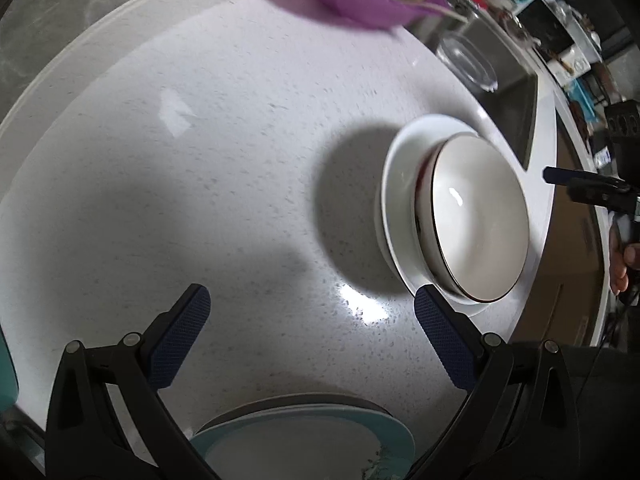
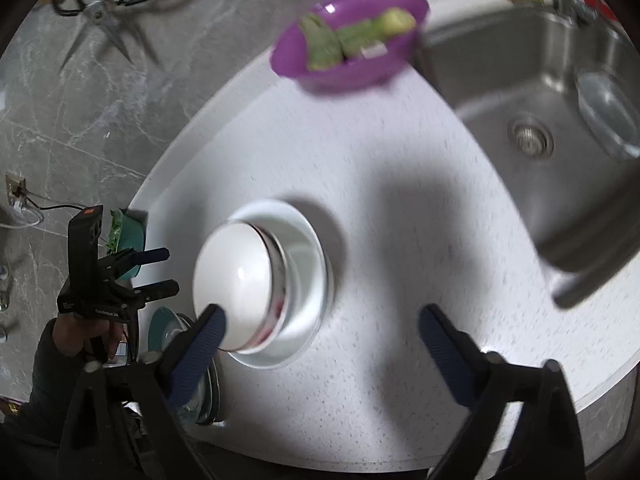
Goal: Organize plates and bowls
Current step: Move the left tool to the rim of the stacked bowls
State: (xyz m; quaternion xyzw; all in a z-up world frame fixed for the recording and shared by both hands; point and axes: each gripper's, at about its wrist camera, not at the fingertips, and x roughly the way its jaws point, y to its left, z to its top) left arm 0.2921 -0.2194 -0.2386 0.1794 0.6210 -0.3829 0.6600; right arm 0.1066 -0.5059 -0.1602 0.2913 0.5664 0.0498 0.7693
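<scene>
White bowl [image 2: 234, 288] nested in white plate [image 2: 308, 240] — near the counter [image 2: 400, 240] front edge. Left gripper [image 1: 310, 338], right gripper [image 2: 320, 338] — jaws wide apart, both empty.

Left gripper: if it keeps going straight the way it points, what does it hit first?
Probably bare countertop. The left gripper is open and aims at empty white surface; the stacked white bowls sit off to its right, apparently outside that line. Depth is uncertain.

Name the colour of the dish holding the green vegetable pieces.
Purple; the dish shows best in the right wrist view, near the far edge of the counter.
</scene>
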